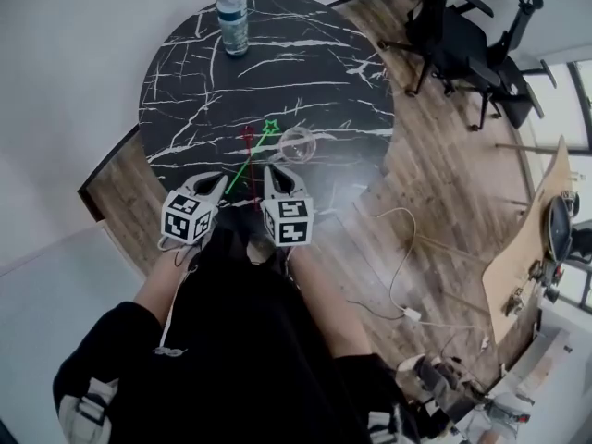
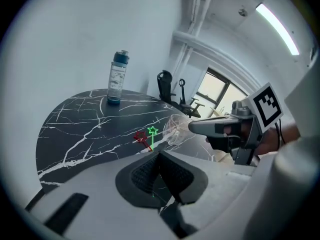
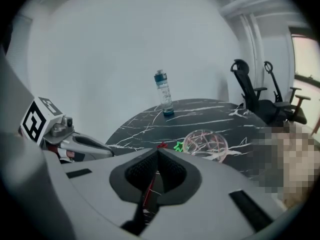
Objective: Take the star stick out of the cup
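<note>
While abreast, left tool (image 1: 222,180), right tool (image 1: 275,170)

The surface (image 1: 305,54) was black marble veined in white, over a brown wood-plank floor (image 1: 435,202). A green star stick (image 1: 269,129) and a red star stick (image 1: 247,138) showed bright against it; the cup (image 1: 298,143) was clear, and the bottle (image 1: 232,24) was pale teal with a darker cap. The left tool (image 1: 220,182) and the right tool (image 1: 276,172) were grey, with black-and-white square-marker cubes.
</note>
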The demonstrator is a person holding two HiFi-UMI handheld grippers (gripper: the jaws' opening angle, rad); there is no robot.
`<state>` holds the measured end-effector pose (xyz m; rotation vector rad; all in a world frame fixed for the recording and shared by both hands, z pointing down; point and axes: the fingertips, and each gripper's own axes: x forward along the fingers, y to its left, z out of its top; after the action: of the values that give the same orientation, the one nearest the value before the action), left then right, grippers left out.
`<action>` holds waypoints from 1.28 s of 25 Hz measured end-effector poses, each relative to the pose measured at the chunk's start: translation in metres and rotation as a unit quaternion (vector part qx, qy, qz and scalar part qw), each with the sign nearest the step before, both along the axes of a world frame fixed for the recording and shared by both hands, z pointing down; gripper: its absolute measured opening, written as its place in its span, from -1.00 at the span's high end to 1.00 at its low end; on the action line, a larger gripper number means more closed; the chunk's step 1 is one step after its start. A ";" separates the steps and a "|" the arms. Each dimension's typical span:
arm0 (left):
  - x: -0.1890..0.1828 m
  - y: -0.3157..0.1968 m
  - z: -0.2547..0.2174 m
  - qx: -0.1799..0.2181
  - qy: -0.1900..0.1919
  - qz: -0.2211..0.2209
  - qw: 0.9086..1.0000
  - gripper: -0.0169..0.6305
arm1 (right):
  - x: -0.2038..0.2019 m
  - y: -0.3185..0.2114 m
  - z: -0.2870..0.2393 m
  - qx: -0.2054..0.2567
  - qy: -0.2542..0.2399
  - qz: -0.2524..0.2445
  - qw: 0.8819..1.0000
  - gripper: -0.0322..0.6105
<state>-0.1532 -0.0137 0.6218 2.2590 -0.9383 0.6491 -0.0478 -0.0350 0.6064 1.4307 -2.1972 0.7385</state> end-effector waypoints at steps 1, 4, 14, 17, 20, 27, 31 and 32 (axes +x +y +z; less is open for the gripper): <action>0.002 0.003 -0.005 0.008 -0.006 -0.004 1.000 0.95 | 0.004 0.001 -0.009 0.016 0.004 0.002 1.000 0.91; 0.011 0.007 -0.024 0.043 -0.018 -0.024 0.999 0.95 | 0.018 0.005 -0.040 0.061 0.002 0.001 0.998 0.91; 0.061 0.024 -0.129 0.190 0.022 -0.068 0.979 0.95 | 0.071 0.027 -0.129 0.153 -0.011 0.005 0.988 0.91; 0.071 0.025 -0.153 0.209 0.023 -0.081 0.974 0.95 | 0.083 0.025 -0.160 0.202 0.006 -0.001 0.979 0.91; 0.071 0.028 -0.181 0.239 0.021 -0.107 0.965 0.95 | 0.089 0.027 -0.190 0.242 0.008 -0.009 0.970 0.91; 0.078 0.044 -0.237 0.301 0.028 -0.140 0.943 0.95 | 0.099 0.047 -0.245 0.303 0.002 -0.019 0.953 0.91; 0.078 0.044 -0.258 0.332 0.035 -0.150 0.931 0.95 | 0.099 0.050 -0.268 0.334 0.009 -0.031 0.942 0.91; 0.077 0.044 -0.263 0.337 0.038 -0.154 0.928 0.95 | 0.097 0.050 -0.273 0.341 0.009 -0.036 0.939 0.91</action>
<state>-0.0765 0.0304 0.3591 2.5870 -1.6220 0.0882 0.0494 0.0149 0.3335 1.6203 -2.6057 -0.0975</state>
